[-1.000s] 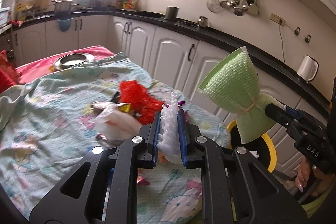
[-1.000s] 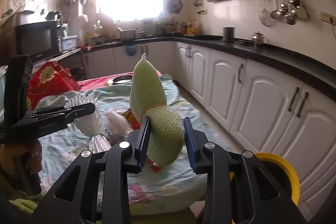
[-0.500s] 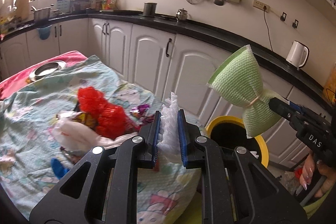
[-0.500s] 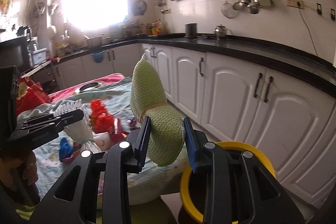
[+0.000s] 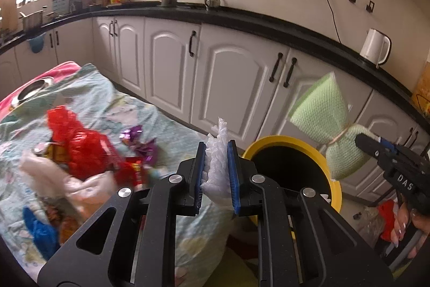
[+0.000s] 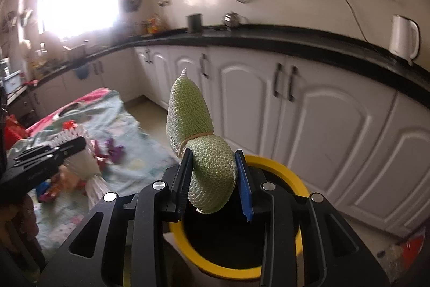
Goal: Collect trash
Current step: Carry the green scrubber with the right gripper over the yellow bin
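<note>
My left gripper is shut on a white foam net and holds it at the table's edge, just left of the yellow-rimmed trash bin. My right gripper is shut on a green foam net tied in the middle, held directly above the trash bin. The green net also shows at the right of the left wrist view, over the bin's rim. The white net and left gripper show at the left of the right wrist view.
A table with a floral cloth carries red wrappers, purple wrappers, white and blue scraps and a metal bowl. White cabinets under a black counter run behind. A white kettle stands on the counter.
Both grippers have swung right, away from the table toward the bin. The green net has gone from beside the bin to above its opening. Both grips are unchanged.
</note>
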`<state>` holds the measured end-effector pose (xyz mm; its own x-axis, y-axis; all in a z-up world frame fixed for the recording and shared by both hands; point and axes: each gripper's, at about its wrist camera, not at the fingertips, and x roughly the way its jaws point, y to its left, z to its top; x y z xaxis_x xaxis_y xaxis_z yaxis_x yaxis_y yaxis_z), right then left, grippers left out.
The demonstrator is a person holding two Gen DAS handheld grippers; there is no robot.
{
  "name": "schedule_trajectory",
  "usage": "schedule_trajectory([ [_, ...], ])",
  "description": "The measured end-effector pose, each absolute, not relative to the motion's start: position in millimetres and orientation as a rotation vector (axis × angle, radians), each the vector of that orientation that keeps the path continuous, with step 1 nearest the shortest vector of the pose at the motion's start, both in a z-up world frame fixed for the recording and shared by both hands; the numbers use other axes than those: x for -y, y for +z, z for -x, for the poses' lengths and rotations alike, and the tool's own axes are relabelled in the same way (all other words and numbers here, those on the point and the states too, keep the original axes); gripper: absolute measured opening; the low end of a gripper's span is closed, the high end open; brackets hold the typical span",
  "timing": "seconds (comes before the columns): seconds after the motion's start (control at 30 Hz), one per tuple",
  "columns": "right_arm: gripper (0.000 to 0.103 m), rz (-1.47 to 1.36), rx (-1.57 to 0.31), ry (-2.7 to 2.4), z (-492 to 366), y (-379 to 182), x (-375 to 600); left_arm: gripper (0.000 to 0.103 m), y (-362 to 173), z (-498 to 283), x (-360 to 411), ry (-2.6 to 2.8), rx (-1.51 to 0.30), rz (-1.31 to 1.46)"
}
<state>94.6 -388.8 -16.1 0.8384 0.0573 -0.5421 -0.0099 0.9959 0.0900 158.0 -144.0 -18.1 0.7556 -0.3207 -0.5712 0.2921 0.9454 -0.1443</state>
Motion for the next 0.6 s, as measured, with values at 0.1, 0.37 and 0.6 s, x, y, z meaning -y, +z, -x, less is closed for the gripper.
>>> schedule_trajectory([
  [0.1,0.03,-0.116,-0.617,-0.015,-98,-33,406,0.011,-24,-167,162,-0.35,-0.638,0.029],
  [0.37,0.031,-0.161,-0.696,-0.095,-105,-69,436,0.012,-58,-185,207,-0.395,-0.69,-0.033],
  [0.6,0.031,-0.188,-0.749,-0.115,-109,-88,445,0.012,-86,-195,234,-0.426,-0.75,-0.088],
])
